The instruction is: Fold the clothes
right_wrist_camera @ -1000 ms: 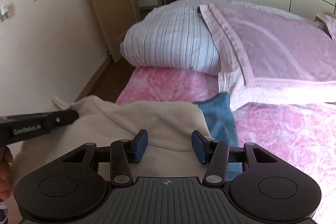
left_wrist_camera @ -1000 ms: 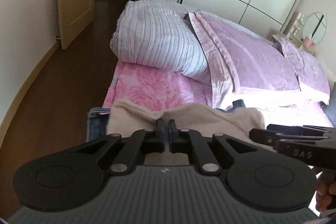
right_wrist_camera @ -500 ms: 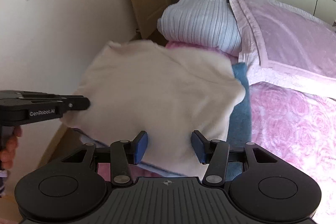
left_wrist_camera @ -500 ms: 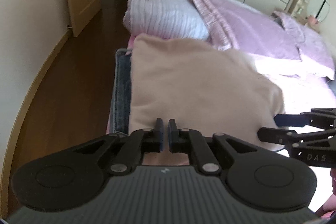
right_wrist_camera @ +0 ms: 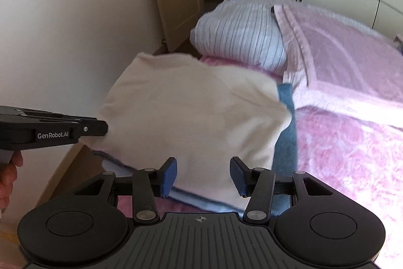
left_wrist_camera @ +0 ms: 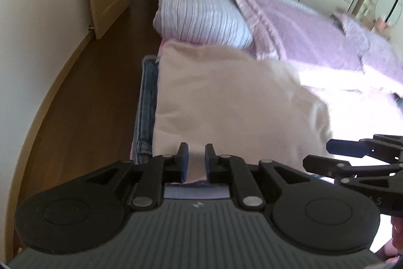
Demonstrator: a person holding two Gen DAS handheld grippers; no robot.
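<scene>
Sweater point(left_wrist_camera: 226, 102) lies folded flat ahead of my left gripper point(left_wrist_camera: 196, 158), its jaws opening off the hem; my right gripper point(right_wrist_camera: 203, 175) gapes empty, more clothes maybe left.

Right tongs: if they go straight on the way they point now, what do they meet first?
Most likely the cream garment, which lies spread right ahead of the open right tongs, over blue clothes on the bed. Depth is hard to judge.
</scene>
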